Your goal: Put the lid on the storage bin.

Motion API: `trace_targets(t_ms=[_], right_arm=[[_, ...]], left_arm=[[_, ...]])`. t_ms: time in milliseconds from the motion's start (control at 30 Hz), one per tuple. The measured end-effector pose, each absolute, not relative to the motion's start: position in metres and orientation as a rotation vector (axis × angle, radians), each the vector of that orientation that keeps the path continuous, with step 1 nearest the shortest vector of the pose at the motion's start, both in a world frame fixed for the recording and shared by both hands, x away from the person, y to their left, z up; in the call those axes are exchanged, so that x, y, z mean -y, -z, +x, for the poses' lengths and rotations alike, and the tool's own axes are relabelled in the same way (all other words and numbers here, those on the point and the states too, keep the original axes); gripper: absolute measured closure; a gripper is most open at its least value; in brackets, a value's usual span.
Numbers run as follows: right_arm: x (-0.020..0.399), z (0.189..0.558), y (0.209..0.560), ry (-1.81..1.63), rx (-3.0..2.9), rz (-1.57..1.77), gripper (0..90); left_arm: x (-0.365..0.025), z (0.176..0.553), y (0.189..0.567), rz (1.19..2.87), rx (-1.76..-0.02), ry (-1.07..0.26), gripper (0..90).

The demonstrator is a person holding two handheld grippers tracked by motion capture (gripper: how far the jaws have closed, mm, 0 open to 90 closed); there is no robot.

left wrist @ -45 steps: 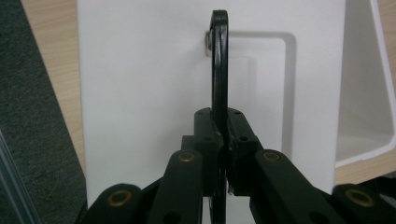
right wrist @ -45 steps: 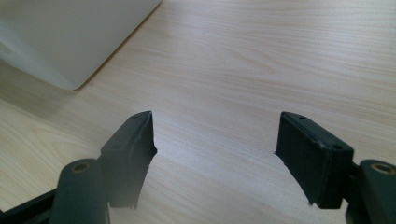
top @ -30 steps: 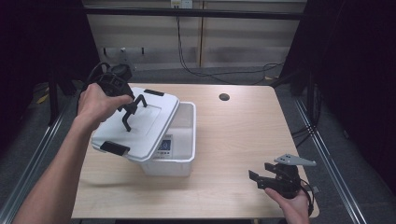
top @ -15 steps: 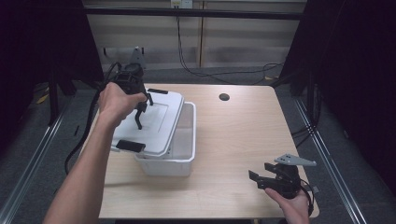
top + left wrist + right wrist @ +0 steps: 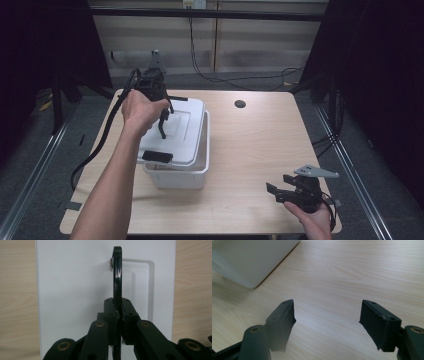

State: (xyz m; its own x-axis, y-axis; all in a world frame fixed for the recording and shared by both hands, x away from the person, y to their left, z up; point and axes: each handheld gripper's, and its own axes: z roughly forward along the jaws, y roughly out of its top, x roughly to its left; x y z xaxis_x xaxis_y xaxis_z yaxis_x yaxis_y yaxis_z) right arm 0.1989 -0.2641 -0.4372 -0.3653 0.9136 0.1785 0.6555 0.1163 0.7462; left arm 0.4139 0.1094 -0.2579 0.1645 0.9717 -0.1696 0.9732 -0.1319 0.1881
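Observation:
A white lid (image 5: 184,136) lies on the white box (image 5: 176,178), shifted a little so the box rim shows along the right and the front. My left gripper (image 5: 163,125) points down and is shut on the lid's thin black handle (image 5: 117,277), which stands upright. In the left gripper view the jaws of my left gripper (image 5: 119,315) pinch that handle over the lid (image 5: 75,290). Black latches (image 5: 157,156) sit at the lid's two ends. My right gripper (image 5: 280,192) rests low at the table's front right, open with nothing between the jaws, as my right gripper (image 5: 327,320) also shows above bare wood.
A round hole (image 5: 240,104) sits in the wooden table (image 5: 260,145) near its far edge. A black cable (image 5: 95,150) trails from the left gripper off the table's left side. A corner of the box (image 5: 249,260) lies ahead-left of the right gripper.
My left hand carried the lid to the right and away from me, and lowered it from a tilt to nearly flat on the box. The right gripper has stayed in place.

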Motion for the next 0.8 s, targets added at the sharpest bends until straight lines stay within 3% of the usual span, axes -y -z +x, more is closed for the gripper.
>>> trace_targets(t_ms=[800], right_arm=[[0.264,0.199,0.437,-1.111,-2.078,1.529,27.4]], left_arm=[[-0.102,0.414,0.284,2.056,-1.983,0.063,84.9]])
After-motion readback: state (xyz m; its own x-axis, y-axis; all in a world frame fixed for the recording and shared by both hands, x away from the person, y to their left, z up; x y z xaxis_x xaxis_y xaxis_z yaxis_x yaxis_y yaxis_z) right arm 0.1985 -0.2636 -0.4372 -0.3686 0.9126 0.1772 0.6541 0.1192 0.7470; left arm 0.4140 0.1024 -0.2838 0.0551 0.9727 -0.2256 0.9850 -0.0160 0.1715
